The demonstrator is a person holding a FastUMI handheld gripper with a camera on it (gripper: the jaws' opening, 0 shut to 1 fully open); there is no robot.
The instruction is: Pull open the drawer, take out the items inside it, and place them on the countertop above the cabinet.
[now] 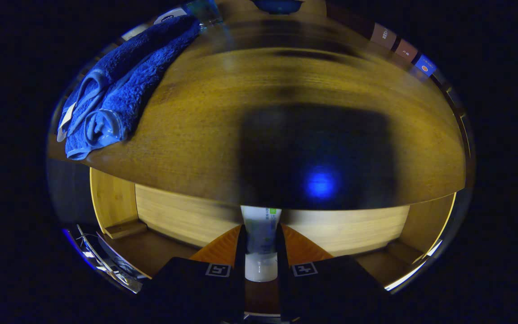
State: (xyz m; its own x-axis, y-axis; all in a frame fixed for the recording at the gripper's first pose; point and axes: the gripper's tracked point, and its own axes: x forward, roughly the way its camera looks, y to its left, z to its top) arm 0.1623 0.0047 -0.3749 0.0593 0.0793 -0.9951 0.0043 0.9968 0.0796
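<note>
We see the countertop smeared by motion blur, its far objects too soft to identify. The tube pinched between our gripper fingers runs up behind the countertop's edge, its upper end hidden. A dark shadow covers the wood ahead.

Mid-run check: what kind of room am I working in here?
Likely a mock bathroom vanity. The gripper is shut on a white tube, perhaps a toiletry, over an open wooden drawer; a folded blue towel lies on the wooden countertop.
</note>
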